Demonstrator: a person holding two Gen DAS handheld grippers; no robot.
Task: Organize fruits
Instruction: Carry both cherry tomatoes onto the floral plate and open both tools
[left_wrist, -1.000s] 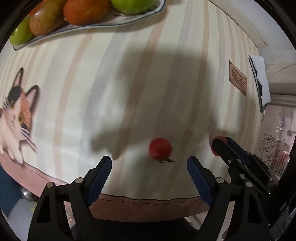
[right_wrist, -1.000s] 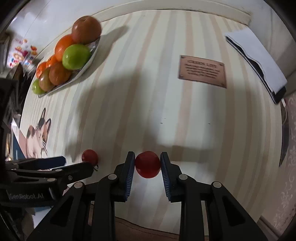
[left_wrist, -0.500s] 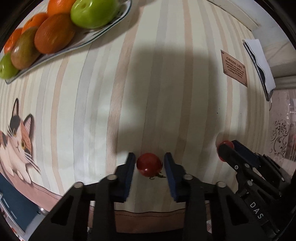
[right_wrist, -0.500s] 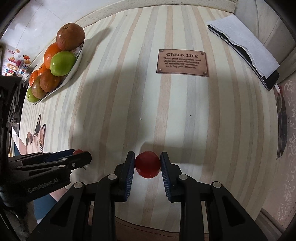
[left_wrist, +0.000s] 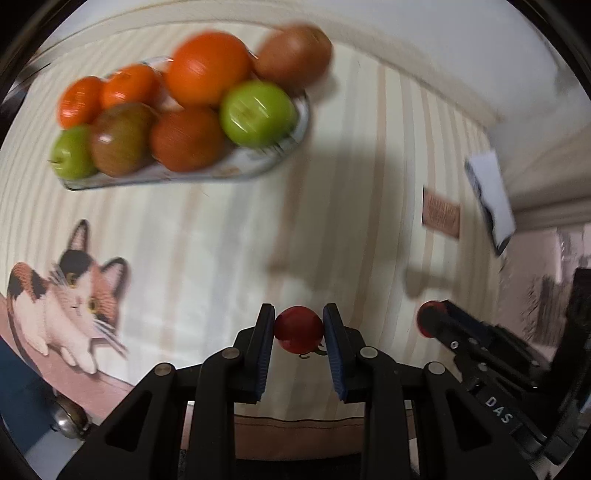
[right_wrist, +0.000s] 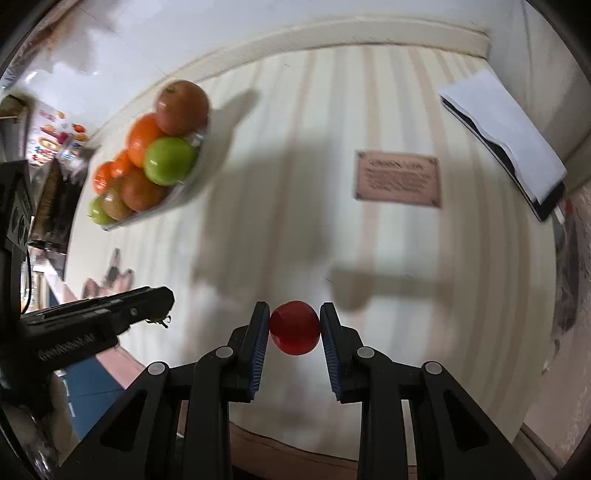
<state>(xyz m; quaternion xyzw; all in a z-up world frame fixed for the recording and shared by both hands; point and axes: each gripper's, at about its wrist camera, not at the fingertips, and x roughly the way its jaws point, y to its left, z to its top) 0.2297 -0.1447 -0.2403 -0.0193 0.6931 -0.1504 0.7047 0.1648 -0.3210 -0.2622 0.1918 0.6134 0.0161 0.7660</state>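
Striped tablecloth (left_wrist: 229, 236) carries our heaped fruit plate (left_wrist: 258, 166) at the far left. Our left gripper (left_wrist: 298, 330) clamps one cherry tomato (left_wrist: 297, 328), our right gripper (right_wrist: 294, 328) another tomato (right_wrist: 294, 326); squeezing could burst them, or they may roll off that crowded pile.

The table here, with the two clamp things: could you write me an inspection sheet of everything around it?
Surface: striped tablecloth with a cat picture.
Job's things: plate heaped with oranges and green and brownish fruit; two small red tomatoes.
Clutter: brown plaque; white paper on a dark flat object.
Grippers: left gripper shut on tomato; right gripper shut on the other tomato.
Cables: thin dark cord at the right wrist view's left edge.
Surroundings: pale wall, blurred.
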